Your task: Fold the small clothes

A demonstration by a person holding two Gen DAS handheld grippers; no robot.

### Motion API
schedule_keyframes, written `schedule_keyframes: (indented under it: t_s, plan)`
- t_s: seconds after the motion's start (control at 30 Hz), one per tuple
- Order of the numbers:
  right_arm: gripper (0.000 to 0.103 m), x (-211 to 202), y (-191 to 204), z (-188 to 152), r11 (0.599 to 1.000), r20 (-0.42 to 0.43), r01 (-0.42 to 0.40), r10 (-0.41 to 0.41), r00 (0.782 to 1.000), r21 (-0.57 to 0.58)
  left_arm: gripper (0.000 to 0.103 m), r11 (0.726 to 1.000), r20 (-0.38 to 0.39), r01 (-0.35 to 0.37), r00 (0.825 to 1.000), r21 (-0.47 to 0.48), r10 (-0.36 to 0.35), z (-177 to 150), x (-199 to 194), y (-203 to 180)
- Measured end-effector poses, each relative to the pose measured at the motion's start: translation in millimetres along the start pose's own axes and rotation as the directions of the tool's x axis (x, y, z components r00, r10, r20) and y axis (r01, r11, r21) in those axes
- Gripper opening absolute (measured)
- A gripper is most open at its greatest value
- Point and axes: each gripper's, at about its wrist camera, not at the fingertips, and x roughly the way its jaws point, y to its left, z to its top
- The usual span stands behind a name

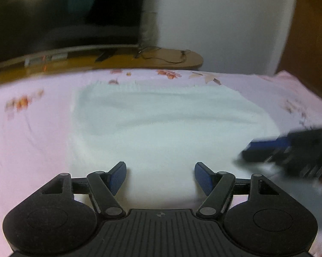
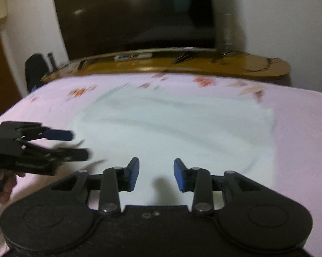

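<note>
On the pink, flower-printed bedsheet point(image 1: 32, 132) lies a pale white cloth point(image 1: 161, 124), spread flat in a rough rectangle with soft wrinkles across it and a fringed far edge, though motion blur hides the finer detail. Seen from the left wrist camera, the left gripper point(image 1: 160, 176) hovers over the near edge of the cloth with its jaws spread wide and nothing between the blue pads point(image 1: 118, 177); the cloth fills the gap ahead of them and stretches away toward the far side of the bed. At the right of that view the right gripper point(image 1: 289, 152) enters blurred, low over the cloth's right-hand part. From the right wrist camera the left gripper point(image 2: 77, 144) shows at the left, held in a hand point(image 2: 4, 184), its two fingers parted and pointing across the cloth's point(image 2: 182, 128) left edge. The right gripper point(image 2: 156, 175) is likewise released, jaws apart and empty, poised above the cloth's near edge, whether touching it I cannot tell. Beyond the bed runs a long wooden shelf point(image 2: 203, 65) with cables point(image 2: 257, 64) and small items, a large dark television point(image 2: 135, 15) above it against a white wall point(image 2: 279, 21).
</note>
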Motion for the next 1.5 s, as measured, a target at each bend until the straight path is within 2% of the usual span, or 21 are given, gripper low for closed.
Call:
schedule_keyframes:
  t_s: [0.07, 0.13, 0.2, 0.3, 0.47, 0.57, 0.63, 0.7, 0.77, 0.87, 0.9, 0.97, 1.07, 1.13, 1.27, 1.4, 1.43, 1.5]
  plan:
    - [0.028, 11, 14, -6, 1.0, -0.017, 0.018, -0.017, 1.0, 0.016, 0.07, 0.997, -0.031, -0.066, 0.997, -0.049, 0.064, -11, 8, 0]
    - [0.031, 19, 22, -13, 0.999, -0.029, 0.037, -0.036, 0.999, 0.04, 0.07, 0.992, 0.002, -0.097, 0.995, -0.077, 0.097, -20, 5, 5]
    - [0.031, 25, 25, -19, 0.995, -0.069, 0.096, -0.095, 0.993, 0.013, 0.07, 0.989, 0.01, -0.122, 0.992, -0.08, 0.123, -24, 0, 10]
    - [0.031, 11, 10, -30, 0.995, -0.054, 0.099, -0.098, 0.994, 0.019, 0.07, 0.989, 0.007, -0.128, 0.992, -0.071, 0.129, -30, -8, 20]
    - [0.029, -20, -39, -52, 0.985, -0.051, 0.165, -0.163, 0.985, 0.046, 0.07, 0.991, 0.004, -0.13, 0.992, -0.042, 0.13, -38, -17, 29]
    - [0.028, -28, -48, -56, 0.985, -0.051, 0.163, -0.16, 0.986, 0.061, 0.07, 0.984, -0.002, -0.174, 0.985, -0.032, 0.174, -33, -22, 20]
    - [0.032, -34, -40, -51, 0.98, -0.044, 0.189, -0.186, 0.982, 0.067, 0.07, 0.977, 0.012, -0.211, 0.977, -0.039, 0.212, -23, -23, 6]
    - [0.033, -40, -33, -45, 0.979, 0.009, 0.18, -0.182, 0.983, 0.098, 0.07, 0.979, 0.032, -0.203, 0.978, -0.029, 0.204, -16, -17, -12]
    - [0.033, -33, -29, -40, 0.975, 0.004, 0.202, -0.203, 0.979, 0.092, 0.071, 0.975, 0.016, -0.221, 0.975, -0.006, 0.221, -14, -5, -30]
    - [0.033, -22, -30, -40, 0.966, -0.02, 0.233, -0.233, 0.972, 0.115, 0.08, 0.965, -0.017, -0.261, 0.965, 0.005, 0.261, -21, 11, -38]
    - [0.033, -19, -33, -43, 0.96, -0.033, 0.252, -0.249, 0.968, 0.12, 0.086, 0.965, -0.01, -0.26, 0.966, -0.018, 0.26, -24, 10, -34]
    - [0.031, -18, -42, -53, 0.953, -0.045, 0.277, -0.273, 0.961, 0.125, 0.087, 0.967, 0.007, -0.247, 0.969, -0.054, 0.248, -31, 6, -19]
    - [0.03, -32, -56, -63, 0.948, -0.031, 0.28, -0.278, 0.96, 0.153, 0.087, 0.97, 0.006, -0.238, 0.971, -0.054, 0.238, -32, -3, -5]
    - [0.03, -37, -59, -63, 0.951, -0.03, 0.262, -0.261, 0.965, 0.163, 0.087, 0.966, 0.048, -0.243, 0.968, -0.087, 0.248, -27, -12, 5]
    - [0.031, -41, -75, -42, 0.94, 0.054, 0.242, -0.262, 0.964, 0.242, 0.087, 0.964, 0.118, -0.218, 0.964, -0.151, 0.237, -3, -7, 33]
    - [0.025, -23, -97, -16, 0.903, 0.073, 0.265, -0.306, 0.949, 0.34, 0.087, 0.976, 0.095, -0.16, 0.98, -0.145, 0.175, 23, 26, 55]
    - [0.022, -18, -101, -10, 0.898, 0.078, 0.264, -0.309, 0.948, 0.353, 0.087, 0.976, 0.064, -0.183, 0.979, -0.122, 0.192, 27, 36, 57]
    - [0.017, -6, -107, -3, 0.892, 0.071, 0.278, -0.322, 0.944, 0.357, 0.087, 0.96, -0.005, -0.264, 0.964, -0.094, 0.264, 29, 55, 60]
